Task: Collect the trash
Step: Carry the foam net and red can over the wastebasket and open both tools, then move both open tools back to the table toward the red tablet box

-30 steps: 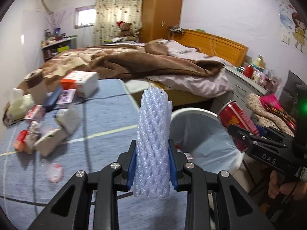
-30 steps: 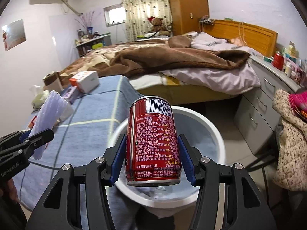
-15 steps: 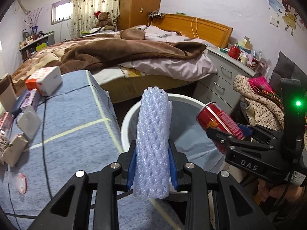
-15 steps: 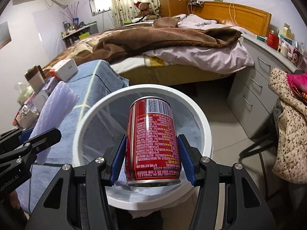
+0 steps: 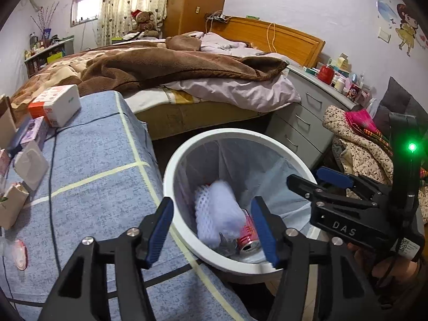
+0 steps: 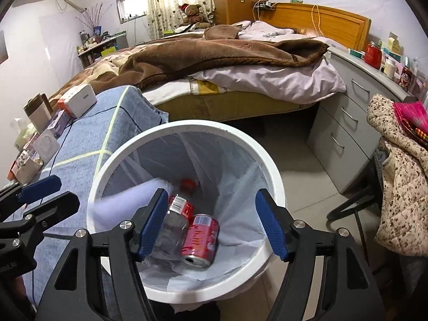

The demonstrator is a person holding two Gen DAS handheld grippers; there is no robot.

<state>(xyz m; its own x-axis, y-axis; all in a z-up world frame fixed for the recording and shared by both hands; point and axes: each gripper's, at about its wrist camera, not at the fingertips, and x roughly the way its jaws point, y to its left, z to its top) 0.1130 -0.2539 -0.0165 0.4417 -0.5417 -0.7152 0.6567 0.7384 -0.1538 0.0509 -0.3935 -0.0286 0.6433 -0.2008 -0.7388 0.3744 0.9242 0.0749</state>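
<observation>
Everything here is placed against the round white plastic bin (image 6: 270,171) with its clear liner, which stands on the floor against the edge of the blue-grey checked cloth table (image 5: 101,176).

Left of the bin, on that table, lie a white and orange cardboard box (image 5: 54,105) and other small packets.

The left gripper (image 5: 211,231) hangs over the bin's near-left rim with its blue-padded jaws opening, spread wide, and nothing pressed between them. Below it, inside the bin, the white foam mesh sleeve (image 5: 218,214) is blurred with motion; its long axis runs roughly from the bin's far wall toward the near wall, leaning on the left side of the liner.

Further right, the right gripper (image 6: 211,226) hangs over the bin's mouth, its jaws also opening and wide, gripping nothing. Under it the red metal drink can (image 6: 200,240) lies on its side on the bin's bottom, long axis running far to near, its open top facing the near wall. A crushed clear plastic bottle (image 6: 174,227) lies touching the can's left side.

Right of the bin stands a grey chest of drawers (image 6: 345,123).
</observation>
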